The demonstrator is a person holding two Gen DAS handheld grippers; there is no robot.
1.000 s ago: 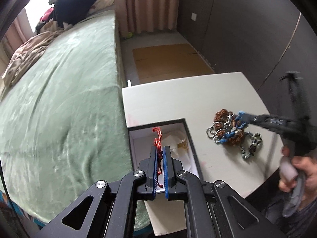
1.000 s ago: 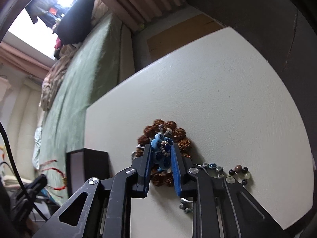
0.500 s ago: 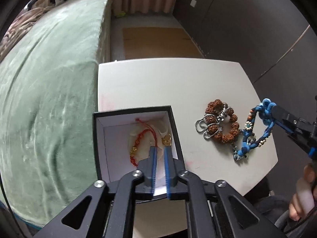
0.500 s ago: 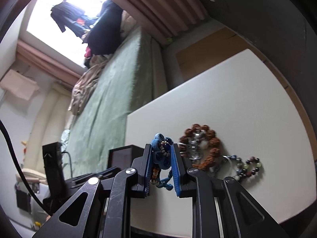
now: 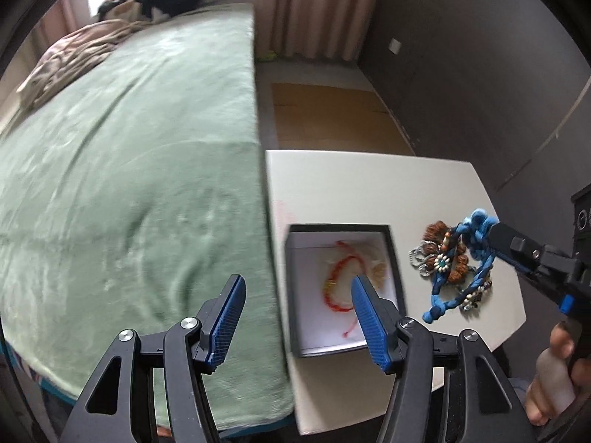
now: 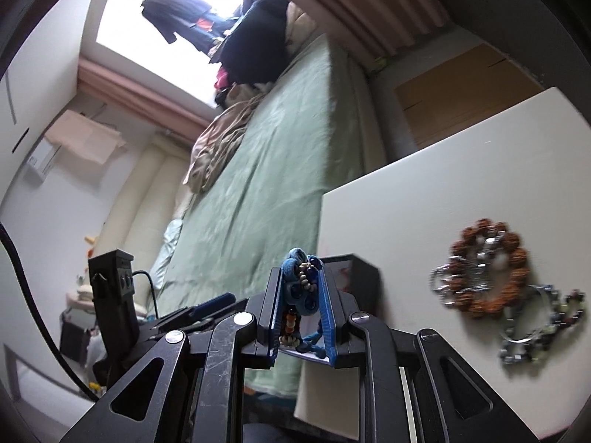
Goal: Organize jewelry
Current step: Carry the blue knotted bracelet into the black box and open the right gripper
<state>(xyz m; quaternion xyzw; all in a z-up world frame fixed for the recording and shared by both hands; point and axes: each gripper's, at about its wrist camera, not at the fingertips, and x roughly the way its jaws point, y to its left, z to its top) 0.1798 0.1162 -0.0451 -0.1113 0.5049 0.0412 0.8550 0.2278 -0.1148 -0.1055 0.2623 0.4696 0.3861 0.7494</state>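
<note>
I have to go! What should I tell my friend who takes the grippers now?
Left gripper: jaws just opened, nothing between them, beside the box.
Right gripper: shut on the blue bracelet, lifted off the table.
Done: red bracelet lies in the box.
Left: put the blue one in, then the brown beads and chains on the table.

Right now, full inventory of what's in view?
box: 1, black with white inside, near table edge by the bed
red cord bracelet: 1, red, lying in the box
blue braided bracelet: 1, blue with beads, clamped in right tool, hanging above the table
brown bead bracelet: 1, brown, on the table
silver chains: tangled, count unclear, beside the brown beads
table: 1, white
bed: 1, green cover
left tool: jaws just opened, empty
right tool: shut on bracelet
hand: 1, on right tool's handle
</note>
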